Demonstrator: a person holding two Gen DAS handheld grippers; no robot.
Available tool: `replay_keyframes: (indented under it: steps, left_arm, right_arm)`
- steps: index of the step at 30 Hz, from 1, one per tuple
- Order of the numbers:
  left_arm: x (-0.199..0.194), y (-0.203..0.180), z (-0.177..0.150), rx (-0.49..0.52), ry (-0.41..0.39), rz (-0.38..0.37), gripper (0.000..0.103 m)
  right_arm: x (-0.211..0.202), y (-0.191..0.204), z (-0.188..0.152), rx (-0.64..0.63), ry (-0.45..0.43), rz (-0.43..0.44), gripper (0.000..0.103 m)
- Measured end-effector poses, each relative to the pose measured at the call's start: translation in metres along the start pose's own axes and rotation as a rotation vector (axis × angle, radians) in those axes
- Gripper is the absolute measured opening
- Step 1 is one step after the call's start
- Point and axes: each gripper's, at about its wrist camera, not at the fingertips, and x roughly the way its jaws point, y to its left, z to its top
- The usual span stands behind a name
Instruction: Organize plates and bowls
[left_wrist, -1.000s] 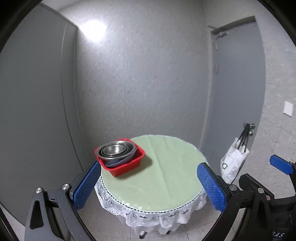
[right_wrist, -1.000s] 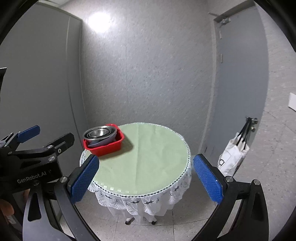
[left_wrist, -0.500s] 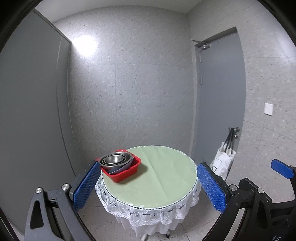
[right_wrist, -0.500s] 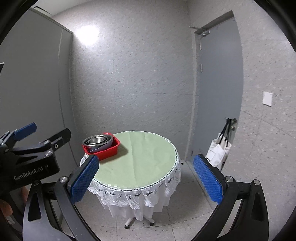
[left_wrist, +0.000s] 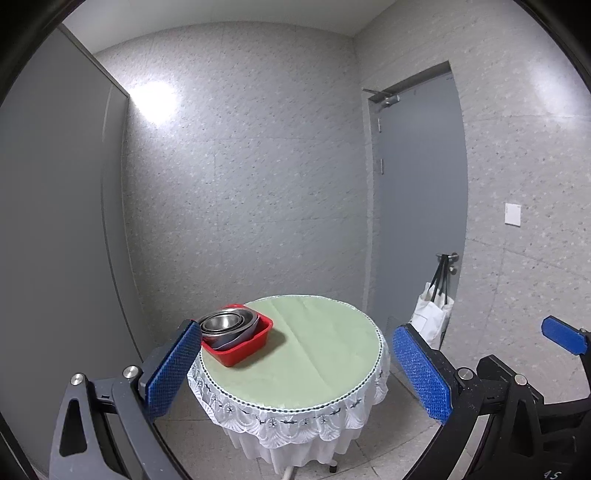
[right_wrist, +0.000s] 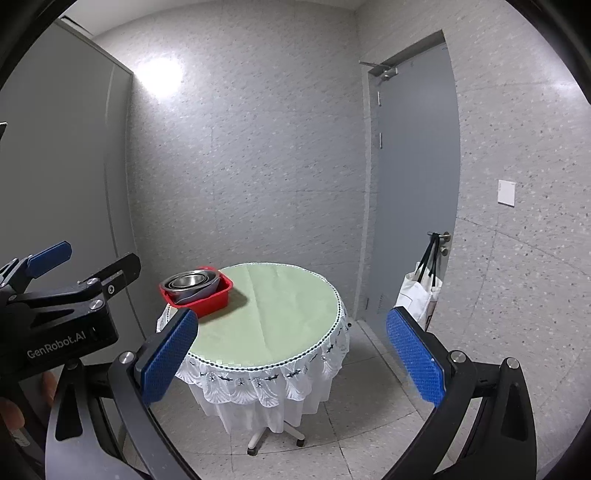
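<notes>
A stack of nested steel bowls (left_wrist: 226, 322) sits in a red plastic basin (left_wrist: 243, 345), with a grey plate or shallow dish tucked under the stack and leaning on the basin wall. In the left wrist view the basin lies just left of centre, on the left edge of a round table (left_wrist: 314, 354) covered by a pale green cloth with a white lace skirt; in the right wrist view it appears left of centre. The left gripper (left_wrist: 295, 373) is spread wide with nothing between its blue pads (left_wrist: 173, 369), well short of the table. The right gripper (right_wrist: 288, 354) is likewise wide apart and holds nothing. A grey door (left_wrist: 417, 206) stands at right, a white tote bag (left_wrist: 432, 314) hanging from its handle, and a wall switch (left_wrist: 512, 214) farther right.
</notes>
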Motion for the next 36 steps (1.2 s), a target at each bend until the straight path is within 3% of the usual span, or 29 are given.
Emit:
replay_keyframes:
  steps: [36]
  left_arm:
    - [0.013,0.012,-0.002,0.024,-0.025,-0.026,0.102]
  right_arm:
    - [0.003,-0.021,0.010,0.009,0.001,-0.009,0.103]
